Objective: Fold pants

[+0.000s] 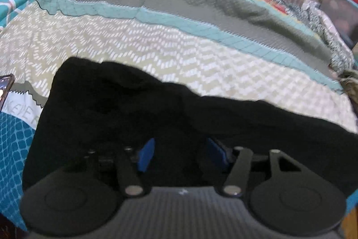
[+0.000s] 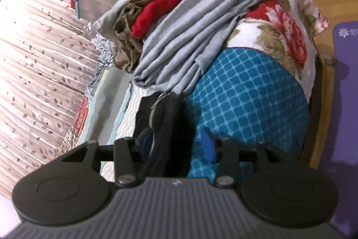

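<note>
Both grippers stand half-open: the left gripper holds nothing above the black pants; the right gripper straddles a zippered edge, grip uncertain. The pants lie on the bed. Probably between folds; next, regrasp an edge.

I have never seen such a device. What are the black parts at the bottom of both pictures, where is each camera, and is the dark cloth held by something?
No robot is here: a person holds a hand tool with a two-finger claw in each hand, and a wide-angle camera on each tool looks forward along its fingers. The black parts at the bottom are the tool itself. One picture comes from the left claw, the other from the right claw. The blue pieces are the finger pads. Both look onto a bed with a patterned cover. Black pants lie on it. Both claws stand open; the cloth lies between the fingers, apparently not pinched. Behind, in the right view, lie a grey garment and a red one.
</note>
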`<state>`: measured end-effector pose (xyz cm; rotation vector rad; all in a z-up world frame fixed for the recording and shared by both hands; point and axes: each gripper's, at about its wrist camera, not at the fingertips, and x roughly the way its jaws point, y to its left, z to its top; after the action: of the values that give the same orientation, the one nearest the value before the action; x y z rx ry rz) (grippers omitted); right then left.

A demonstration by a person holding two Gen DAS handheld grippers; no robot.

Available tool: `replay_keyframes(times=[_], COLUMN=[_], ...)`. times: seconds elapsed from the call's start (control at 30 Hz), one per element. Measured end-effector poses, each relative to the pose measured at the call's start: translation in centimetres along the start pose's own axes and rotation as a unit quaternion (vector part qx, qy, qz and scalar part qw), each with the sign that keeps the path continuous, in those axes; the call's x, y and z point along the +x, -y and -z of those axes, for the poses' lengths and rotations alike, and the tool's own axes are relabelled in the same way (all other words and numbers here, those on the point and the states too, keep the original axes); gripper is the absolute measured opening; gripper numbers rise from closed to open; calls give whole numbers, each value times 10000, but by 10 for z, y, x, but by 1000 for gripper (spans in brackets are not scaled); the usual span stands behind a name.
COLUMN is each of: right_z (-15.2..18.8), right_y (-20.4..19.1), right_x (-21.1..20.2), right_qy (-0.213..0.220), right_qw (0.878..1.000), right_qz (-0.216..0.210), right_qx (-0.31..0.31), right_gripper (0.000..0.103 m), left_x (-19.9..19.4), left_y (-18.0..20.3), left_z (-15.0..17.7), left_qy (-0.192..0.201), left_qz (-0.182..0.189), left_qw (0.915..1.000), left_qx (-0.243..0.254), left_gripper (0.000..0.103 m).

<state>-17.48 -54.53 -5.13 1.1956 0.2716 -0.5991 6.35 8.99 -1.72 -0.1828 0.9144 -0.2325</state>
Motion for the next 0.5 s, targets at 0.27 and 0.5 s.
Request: replay_keyframes(times=[0.27, 0.5], right_z=[-16, 3], right_y=[-1, -9], right_x=[28, 35], right_qy=[-195, -809], right_qw=[9990, 9961], right_qz=[-396, -325], right_qx=[-10, -113], right_gripper=[51, 17], left_x=[-7, -1], left_y=[35, 59], left_z=[-11, -10], left_qy=[-151, -284], left_qz=[269, 748], left_qw=[9995, 9968], left_qx=[34, 9], left_gripper=[60, 60])
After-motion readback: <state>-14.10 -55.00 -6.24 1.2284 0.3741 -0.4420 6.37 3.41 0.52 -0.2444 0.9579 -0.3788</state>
